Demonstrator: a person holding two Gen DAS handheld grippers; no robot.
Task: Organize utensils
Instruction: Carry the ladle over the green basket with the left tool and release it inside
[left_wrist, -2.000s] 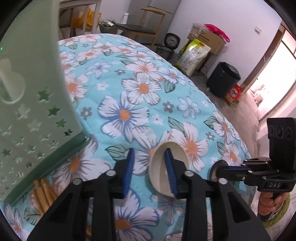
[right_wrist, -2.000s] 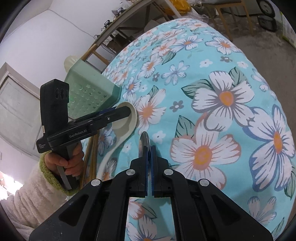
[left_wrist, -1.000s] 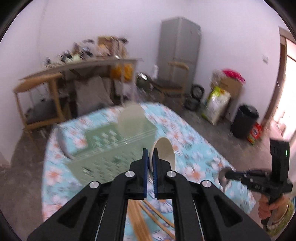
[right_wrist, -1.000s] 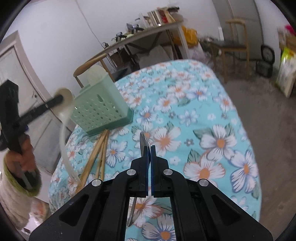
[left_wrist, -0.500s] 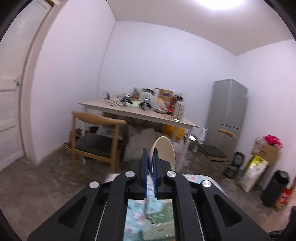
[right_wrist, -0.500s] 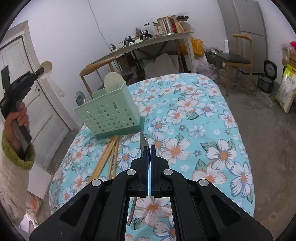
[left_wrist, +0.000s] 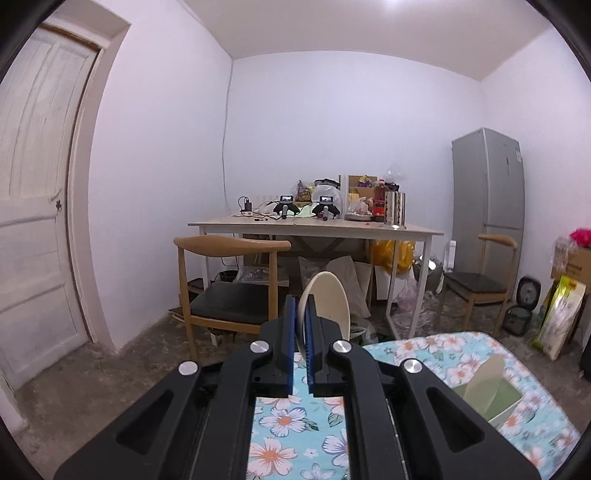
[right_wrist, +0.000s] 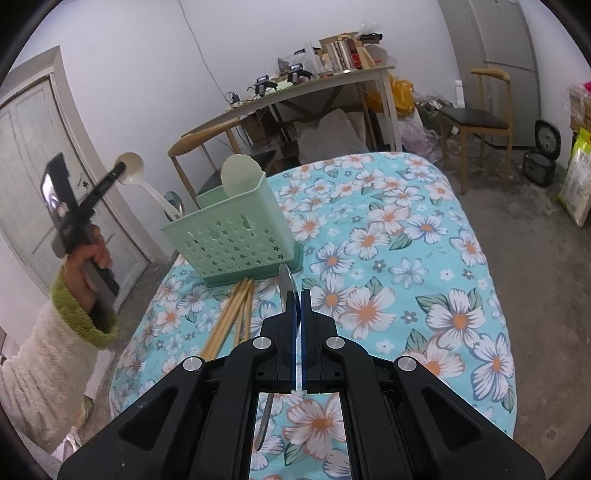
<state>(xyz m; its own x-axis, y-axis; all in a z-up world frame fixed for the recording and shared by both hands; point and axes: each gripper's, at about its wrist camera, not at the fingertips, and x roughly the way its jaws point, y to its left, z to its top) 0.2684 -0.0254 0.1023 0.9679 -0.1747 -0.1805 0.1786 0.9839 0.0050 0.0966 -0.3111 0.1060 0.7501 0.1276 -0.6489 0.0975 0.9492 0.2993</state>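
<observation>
Up at ten o'clock, left gripper (right_wrist: 122, 170) pinches ladle (right_wrist: 133, 165) over caddy (right_wrist: 236, 236) (floral cloth (right_wrist: 406, 258)); earlier it lay flat; right gripper (right_wrist: 297, 295) pinches spoon (right_wrist: 286, 284).

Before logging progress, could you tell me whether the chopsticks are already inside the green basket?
No, the chopsticks lie on the flowered cloth in front of the green basket.

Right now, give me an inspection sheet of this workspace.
Surface: table under a floral cloth.
Job's things: green utensil basket upright on the cloth; wooden chopsticks lying loose in front of it.
Clutter: nothing seen on the cloth.
Grippers: left gripper shut on a white spoon, raised beside the basket; right gripper shut on a metal spoon.
Cables: a cable runs down the far wall.
Surroundings: loaded desk, wooden chairs, fridge, door.
</observation>
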